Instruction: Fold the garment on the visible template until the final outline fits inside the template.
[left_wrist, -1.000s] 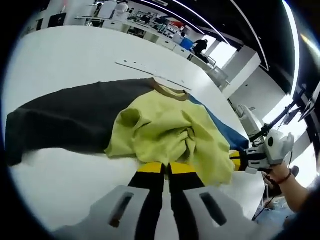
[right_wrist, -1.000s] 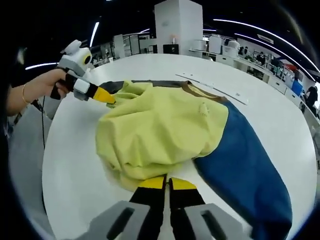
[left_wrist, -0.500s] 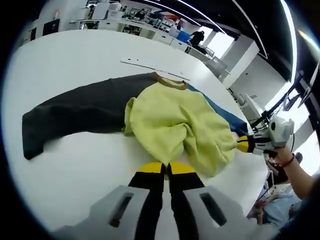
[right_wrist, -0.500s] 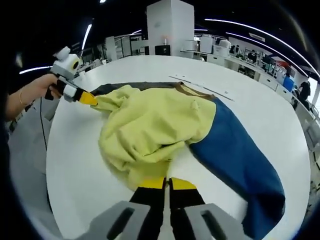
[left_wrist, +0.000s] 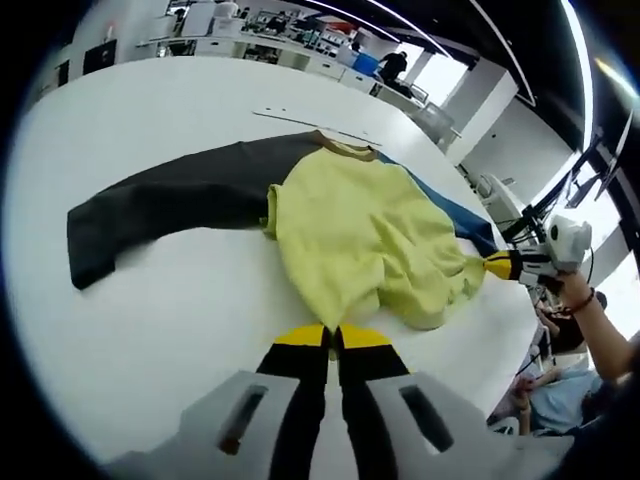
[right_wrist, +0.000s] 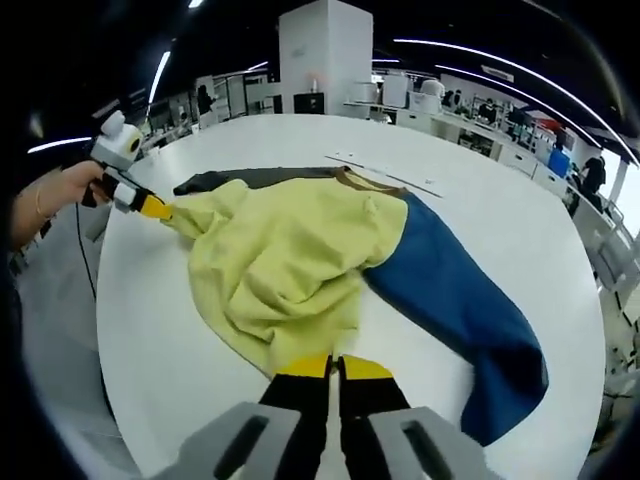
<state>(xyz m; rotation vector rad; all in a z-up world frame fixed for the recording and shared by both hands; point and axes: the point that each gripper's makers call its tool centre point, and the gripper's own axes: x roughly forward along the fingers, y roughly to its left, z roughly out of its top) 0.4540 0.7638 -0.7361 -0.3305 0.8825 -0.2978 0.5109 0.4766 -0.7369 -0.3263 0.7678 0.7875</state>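
A long-sleeved top lies on the white table, its yellow body (left_wrist: 360, 230) rumpled, one dark grey sleeve (left_wrist: 170, 200) stretched left and one blue sleeve (left_wrist: 450, 215) to the right. Its tan collar (left_wrist: 345, 148) points away from me. My left gripper (left_wrist: 332, 335) is shut on the yellow hem. My right gripper (left_wrist: 497, 265) enters from the right, pinching another hem corner. In the right gripper view the yellow body (right_wrist: 270, 250) runs down to my right gripper (right_wrist: 335, 368), shut on it, while the left gripper (right_wrist: 155, 207) holds the far-left corner. The blue sleeve (right_wrist: 450, 300) trails right.
A thin white strip (left_wrist: 310, 122) lies on the round table (left_wrist: 150, 320) beyond the collar, also visible as the strip (right_wrist: 385, 172). A person's hand (right_wrist: 50, 195) holds the left gripper off the table edge. Workbenches and a white pillar (right_wrist: 320, 50) stand far behind.
Both grippers have drawn the hem back and apart. The bunched yellow body has spread flatter, and more of the dark and blue sleeves shows.
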